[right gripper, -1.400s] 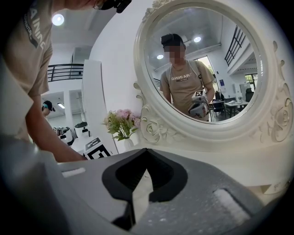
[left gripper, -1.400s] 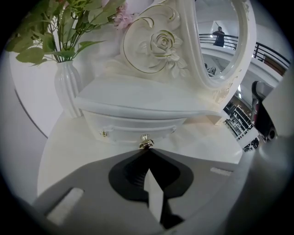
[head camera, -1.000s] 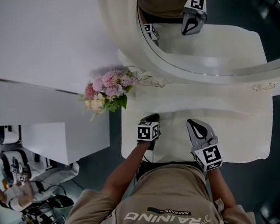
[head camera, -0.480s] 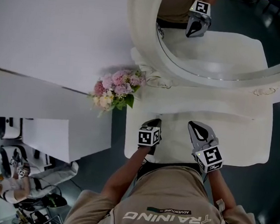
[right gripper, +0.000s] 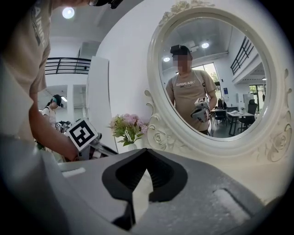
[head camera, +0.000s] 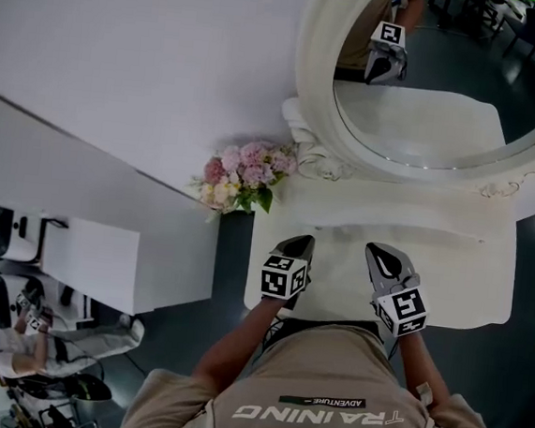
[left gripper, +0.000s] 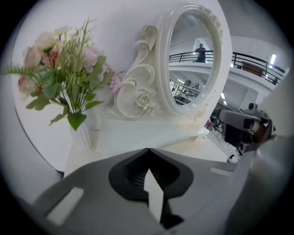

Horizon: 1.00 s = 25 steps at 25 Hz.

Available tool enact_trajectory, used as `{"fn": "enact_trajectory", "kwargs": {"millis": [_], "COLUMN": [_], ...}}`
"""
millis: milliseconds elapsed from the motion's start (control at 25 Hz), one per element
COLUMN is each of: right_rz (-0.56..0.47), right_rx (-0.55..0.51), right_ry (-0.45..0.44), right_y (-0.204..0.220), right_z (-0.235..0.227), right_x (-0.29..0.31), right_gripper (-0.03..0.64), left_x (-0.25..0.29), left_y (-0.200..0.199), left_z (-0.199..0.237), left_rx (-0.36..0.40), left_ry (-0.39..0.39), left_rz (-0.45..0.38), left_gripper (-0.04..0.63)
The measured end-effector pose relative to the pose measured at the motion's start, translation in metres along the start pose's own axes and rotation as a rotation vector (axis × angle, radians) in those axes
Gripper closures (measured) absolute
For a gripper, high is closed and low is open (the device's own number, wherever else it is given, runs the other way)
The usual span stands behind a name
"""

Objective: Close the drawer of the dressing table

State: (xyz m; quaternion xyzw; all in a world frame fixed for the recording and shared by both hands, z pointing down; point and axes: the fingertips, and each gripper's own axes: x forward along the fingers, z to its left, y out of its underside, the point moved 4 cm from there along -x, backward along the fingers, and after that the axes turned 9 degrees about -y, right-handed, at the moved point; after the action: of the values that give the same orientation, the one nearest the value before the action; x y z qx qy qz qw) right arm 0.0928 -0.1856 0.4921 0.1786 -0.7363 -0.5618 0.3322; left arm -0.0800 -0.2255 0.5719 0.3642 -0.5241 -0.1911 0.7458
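Observation:
The cream dressing table point(head camera: 459, 274) stands against a white wall, its top point(left gripper: 138, 133) bare in front of me. I cannot see its drawer in any view; my body covers the table's front edge in the head view. My left gripper point(head camera: 300, 244) hovers over the near left part of the top, jaws shut and holding nothing point(left gripper: 147, 149). Beside it, my right gripper point(head camera: 377, 253) is over the near middle, also shut and holding nothing point(right gripper: 146, 149). Each gripper shows in the other's view: the right gripper point(left gripper: 243, 126) and the left gripper's marker cube point(right gripper: 82, 134).
An oval mirror point(head camera: 440, 84) in an ornate white frame stands at the back of the top. A vase of pink flowers point(head camera: 245, 171) sits at the back left corner. A white partition point(head camera: 103, 258) and a seated person point(head camera: 20, 344) are at the left, with dark floor around.
The head view has swung, so the table, mirror and flowers sit further right and lower in frame. Both grippers keep their places over the table's near part, still shut.

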Motion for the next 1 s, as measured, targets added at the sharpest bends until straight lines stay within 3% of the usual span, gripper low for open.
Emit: {"fn": "enact_trajectory", "kwargs": {"millis": [320,1000], "right_rz": [-0.041,-0.169], "right_rx": [-0.063,-0.189], "right_ry": [0.017,0.023], "right_y": [-0.027,-0.102], "right_z": [0.013,0.024], "right_x": [-0.006,-0.014], "right_gripper": [0.615,0.615], "left_x": [-0.053,-0.127], "left_y": [-0.052,-0.125], "left_z": [-0.012,-0.014], "left_rx": [0.067,0.15], "left_ry": [0.036,0.045], "left_rz": [-0.186,-0.448], "left_gripper": [0.578,0.578]}}
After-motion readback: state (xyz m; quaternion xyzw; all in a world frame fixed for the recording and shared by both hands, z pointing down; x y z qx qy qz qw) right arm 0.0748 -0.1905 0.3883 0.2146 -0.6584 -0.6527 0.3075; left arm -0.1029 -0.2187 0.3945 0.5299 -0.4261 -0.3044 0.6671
